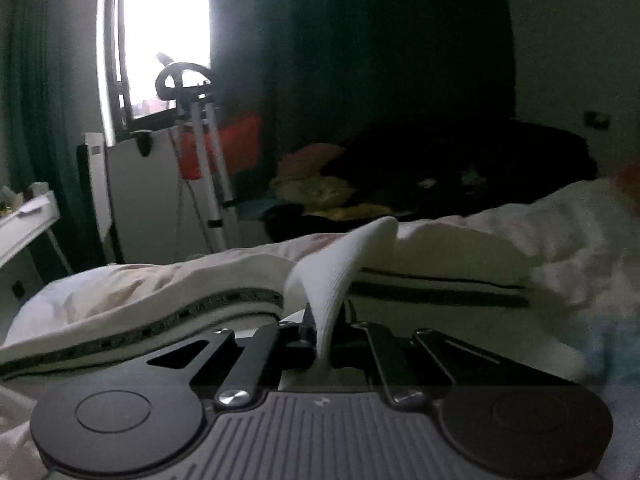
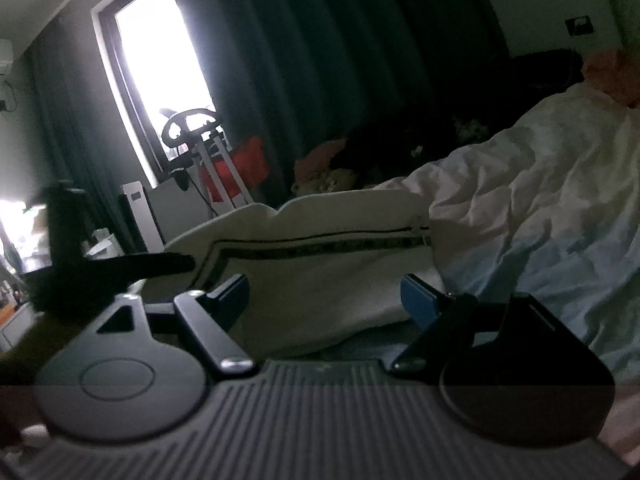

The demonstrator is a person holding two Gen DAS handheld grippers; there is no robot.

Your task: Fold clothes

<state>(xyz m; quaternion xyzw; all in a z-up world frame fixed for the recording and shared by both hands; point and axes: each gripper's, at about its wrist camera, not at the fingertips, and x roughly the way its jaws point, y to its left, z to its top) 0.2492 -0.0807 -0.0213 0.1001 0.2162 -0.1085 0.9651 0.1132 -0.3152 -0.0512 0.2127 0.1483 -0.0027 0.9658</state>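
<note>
Two grippers work over a white garment (image 2: pixel 320 280) that lies on a bed with a crumpled white duvet (image 2: pixel 540 200). No brand or readable writing shows; the dark patterned band (image 2: pixel 320 246) along the garment is too blurred to read.

In the left wrist view the left gripper (image 1: pixel 324 340) has its jaws pressed together on a fold of the white garment (image 1: pixel 340 264), which stands up between the fingers as a ribbed ridge. The rest of the cloth spreads flat to the left and right, with the band running across it.

In the right wrist view the right gripper (image 2: pixel 324 300) has its jaws wide apart, with blue pads (image 2: pixel 416 300), and nothing is pinched between them. The near edge of the garment lies just in front of the fingers. A dark blurred shape at the left of this view may be the other gripper, but I cannot tell.

Both tools point a little downward toward the bed. At the far side are dark clothes (image 1: pixel 440 172), a dark curtain (image 2: pixel 320 60), a bright window (image 1: pixel 168 32) and an exercise machine (image 2: pixel 200 140). The duvet rises at the right.
</note>
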